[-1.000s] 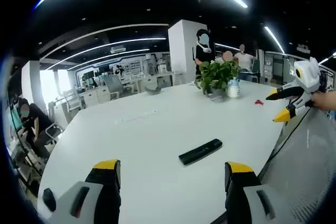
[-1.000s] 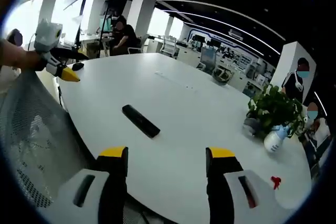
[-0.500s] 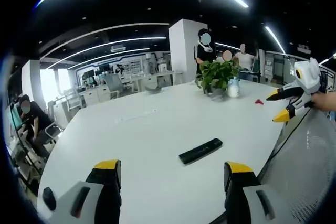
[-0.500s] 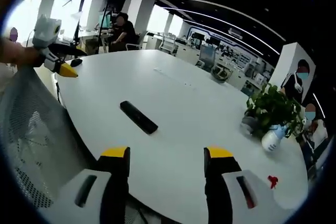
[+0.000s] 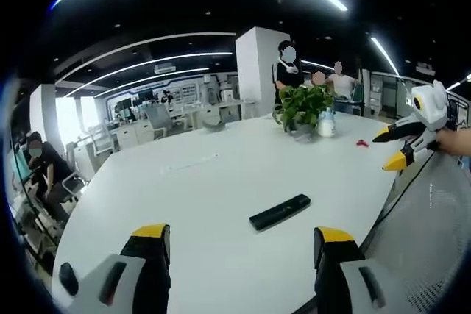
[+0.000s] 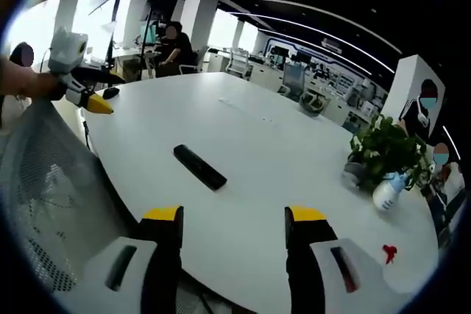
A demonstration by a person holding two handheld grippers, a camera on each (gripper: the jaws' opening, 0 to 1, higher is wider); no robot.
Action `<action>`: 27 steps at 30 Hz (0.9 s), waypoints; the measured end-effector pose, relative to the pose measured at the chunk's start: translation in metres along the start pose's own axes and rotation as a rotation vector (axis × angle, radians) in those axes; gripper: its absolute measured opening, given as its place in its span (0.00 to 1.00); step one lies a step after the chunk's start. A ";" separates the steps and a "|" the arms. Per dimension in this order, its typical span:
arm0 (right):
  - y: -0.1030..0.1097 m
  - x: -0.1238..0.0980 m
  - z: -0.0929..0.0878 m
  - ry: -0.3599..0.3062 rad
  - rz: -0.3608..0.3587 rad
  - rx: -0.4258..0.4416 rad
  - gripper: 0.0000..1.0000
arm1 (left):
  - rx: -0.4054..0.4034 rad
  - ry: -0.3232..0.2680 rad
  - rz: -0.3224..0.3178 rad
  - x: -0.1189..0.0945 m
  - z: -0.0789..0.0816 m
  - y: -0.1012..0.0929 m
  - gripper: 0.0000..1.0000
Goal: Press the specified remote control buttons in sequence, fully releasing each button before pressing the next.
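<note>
Table: a large white table (image 5: 221, 182) with rounded corners runs from the near edge under both grippers far back into the office; most of its top is bare, with wide open room on every side of the remote.
Near edge: in the right gripper view the table (image 6: 294, 159) edge curves just under the jaws; a grey mesh chair back (image 6: 51, 182) stands against that edge on the left of that view, and the same chair back (image 5: 427, 218) shows on the right of the left gripper view.
Far end: a potted plant (image 5: 303, 105) and a white bottle (image 5: 327, 123) stand close together near the far edge, with a small red object (image 5: 362, 143) on the table top beside them; well apart from the remote.
Remote: a slim black remote control (image 5: 280, 212) lies flat on the table, ahead of the left gripper and well clear of every edge; in the right gripper view the remote control (image 6: 199, 168) lies ahead and slightly left of the jaws. Neither gripper touches it.
Left gripper: left gripper (image 5: 240, 244) hovers over the near edge, jaws spread wide, holding nothing; it also shows as a small shape, left gripper (image 6: 94, 95), past the chair back.
Right gripper: right gripper (image 6: 232, 222) hovers over the near edge, jaws wide apart, empty; from the other side the right gripper (image 5: 390, 146) hangs above the table's edge.
Mouse: a small dark mouse (image 6: 110, 93) sits at the table corner near the left gripper.
</note>
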State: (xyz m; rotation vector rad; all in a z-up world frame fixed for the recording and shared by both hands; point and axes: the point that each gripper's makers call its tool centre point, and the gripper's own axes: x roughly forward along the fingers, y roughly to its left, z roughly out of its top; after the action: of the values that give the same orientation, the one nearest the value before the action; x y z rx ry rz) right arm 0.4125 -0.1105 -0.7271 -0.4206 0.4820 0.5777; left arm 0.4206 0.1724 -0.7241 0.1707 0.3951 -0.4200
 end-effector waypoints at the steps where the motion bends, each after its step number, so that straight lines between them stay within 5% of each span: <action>1: 0.001 0.000 0.001 -0.005 0.003 -0.003 0.57 | -0.003 -0.002 -0.002 0.000 0.000 0.000 0.83; 16: -0.016 -0.011 0.025 -0.174 -0.003 0.146 0.57 | -0.043 -0.034 -0.039 0.001 0.006 -0.003 0.83; 27: -0.019 -0.010 0.030 -0.214 0.041 0.230 0.57 | -0.216 -0.106 -0.007 -0.003 0.012 0.013 0.83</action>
State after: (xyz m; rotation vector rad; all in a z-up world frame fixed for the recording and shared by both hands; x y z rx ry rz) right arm 0.4258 -0.1140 -0.6935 -0.1277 0.3473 0.5918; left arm 0.4277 0.1828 -0.7107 -0.0629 0.3338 -0.3885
